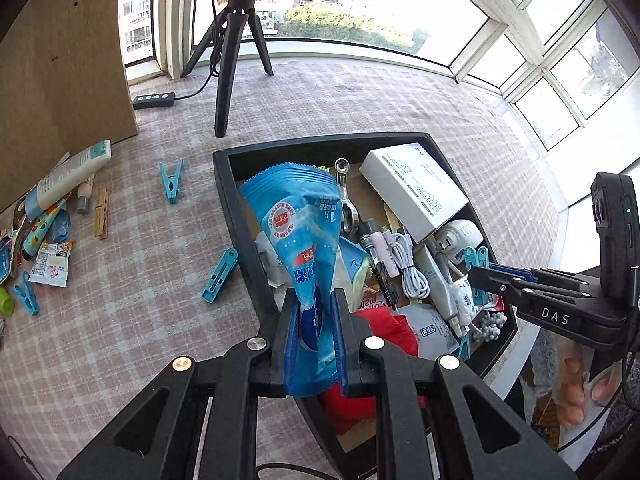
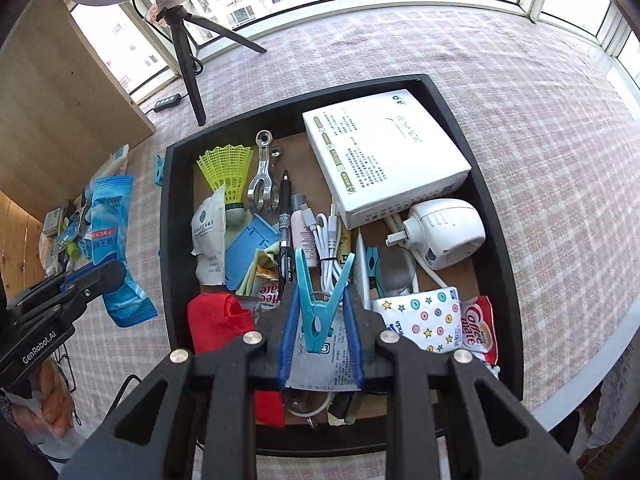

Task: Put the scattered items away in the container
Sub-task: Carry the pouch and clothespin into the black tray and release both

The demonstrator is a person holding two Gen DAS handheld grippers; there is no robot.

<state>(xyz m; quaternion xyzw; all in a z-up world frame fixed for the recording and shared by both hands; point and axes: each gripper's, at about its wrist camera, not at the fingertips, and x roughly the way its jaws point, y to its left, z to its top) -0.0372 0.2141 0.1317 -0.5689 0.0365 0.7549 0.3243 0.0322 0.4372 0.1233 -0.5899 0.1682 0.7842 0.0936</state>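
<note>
Carrying two loads at once: your left gripper (image 1: 313, 332) is clamped on a blue wipes packet (image 1: 298, 236), pinched low so most of the packet stands up loose above the pads, and your right gripper (image 2: 320, 320) is clamped on a teal clothespin (image 2: 322, 300) by its body, prongs pointing away. Both sit over the black tray (image 2: 500, 216), the right one well inside its near half, the left one above its left wall. Judging from this, the step in hand is the drop. Bring the packet fully past the wall before you let go; held where it is, its floppy top could catch the rim and tip outward onto the cloth. Aim it at the bare brown floor beside the white box (image 2: 384, 160), not onto the heap of cable and sachets nearer you, which already rides high. The clothespin is light and may bounce, so lower it close to the red pouch (image 2: 218, 316) before parting the jaws. Farther out on the checked tablecloth (image 1: 360, 92), more work waits: two teal pins (image 1: 171, 181) near the tray's left side, and well apart, a cluster of tubes and sachets (image 1: 52, 216) by the wooden board. A tripod (image 1: 230, 60) stands beyond; keep clear.
</note>
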